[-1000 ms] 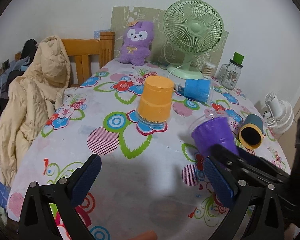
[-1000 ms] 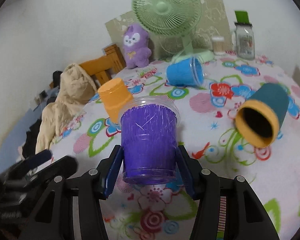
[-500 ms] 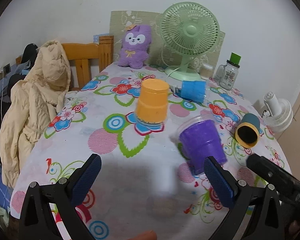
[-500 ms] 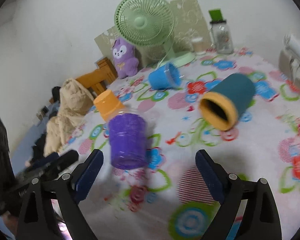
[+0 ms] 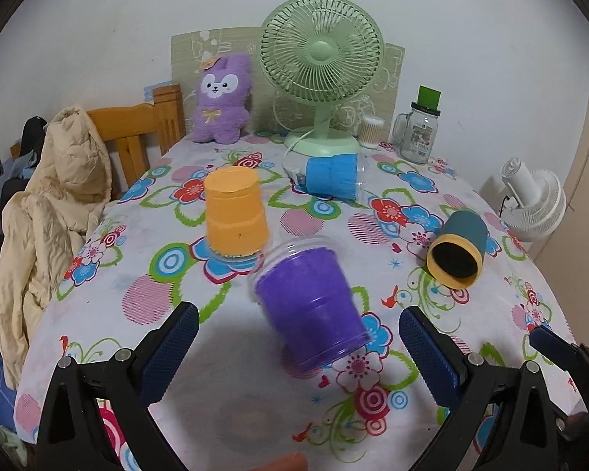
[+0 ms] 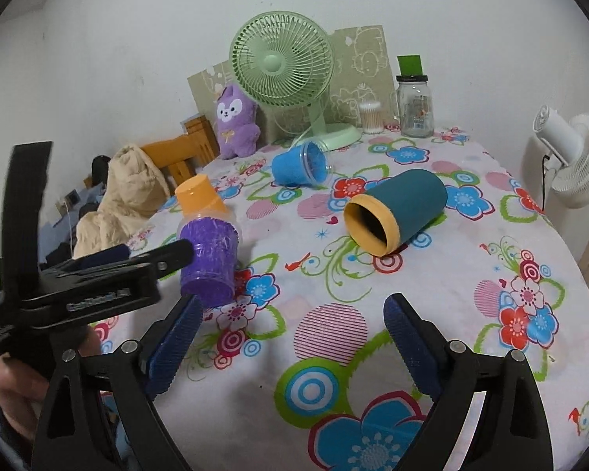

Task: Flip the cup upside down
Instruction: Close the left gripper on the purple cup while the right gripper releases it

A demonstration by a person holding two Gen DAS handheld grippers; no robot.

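Note:
A purple cup (image 5: 308,304) stands on the flowered table, its wide clear-rimmed end up and leaning slightly; it also shows in the right wrist view (image 6: 210,261). My left gripper (image 5: 294,347) is open, its pads either side of the cup and nearer the camera, not touching it. My right gripper (image 6: 290,347) is open and empty, to the right of the purple cup. An orange cup (image 5: 235,214) stands upside down behind it. A blue cup (image 5: 331,176) and a teal cup with a yellow rim (image 6: 396,210) lie on their sides.
A green desk fan (image 5: 322,78), a purple plush toy (image 5: 220,106), a glass jar (image 5: 418,131) and a cotton swab box (image 5: 371,131) stand at the back. A wooden chair with a beige jacket (image 5: 55,204) is left. A white fan (image 5: 534,200) is right.
My right gripper opened and let go of the purple cup, then drew back to the right. The cup now stands on the table between my left gripper's open pads.

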